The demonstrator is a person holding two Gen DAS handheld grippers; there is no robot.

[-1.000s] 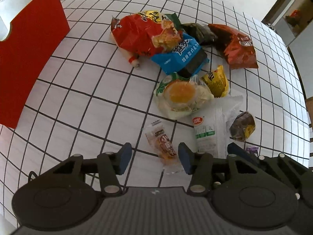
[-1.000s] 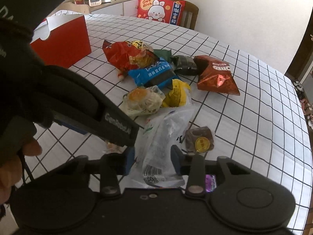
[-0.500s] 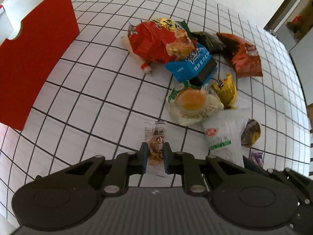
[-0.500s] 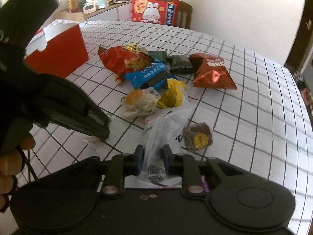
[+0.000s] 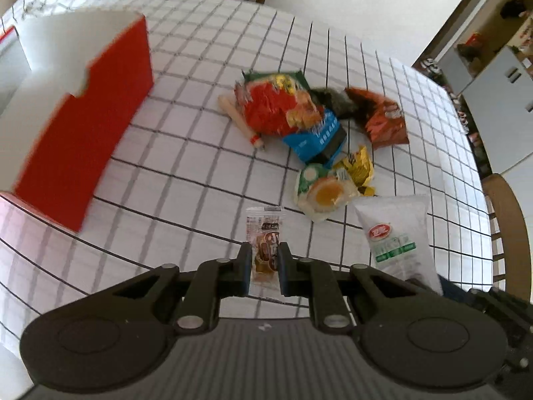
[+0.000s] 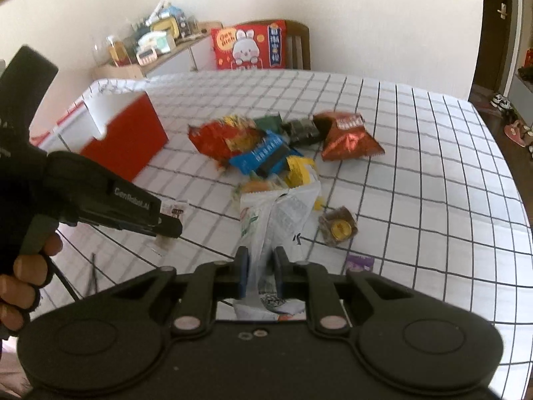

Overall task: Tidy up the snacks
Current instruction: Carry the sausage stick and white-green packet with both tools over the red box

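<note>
My left gripper [image 5: 264, 263] is shut on a small clear snack packet [image 5: 265, 233] with a brown label, lifted off the checked tablecloth [image 5: 186, 180]. The right wrist view shows that gripper [image 6: 170, 225] from the side, the packet [image 6: 175, 207] sticking out past it. My right gripper [image 6: 261, 266] grips a white bag with a green label [image 6: 276, 213], its jaws still closing tight on the bag's lower end. The bag [image 5: 396, 236] hangs to the right in the left wrist view. A red box [image 5: 83, 140] with a white inside stands open at the left.
A heap of snacks lies mid-table: a red chip bag [image 5: 269, 106], a blue packet [image 5: 314, 136], a bun packet [image 5: 321, 193], a yellow packet [image 5: 358, 163] and a brown-red bag [image 6: 349, 136]. A round brown cake [image 6: 338, 226] and a purple sweet [image 6: 359, 262] lie near. A wooden chair [image 5: 509, 220] stands right.
Both grippers went from open to shut, the left on the small packet, the right on the white bag. Both then rose, lifting their packets off the cloth.
</note>
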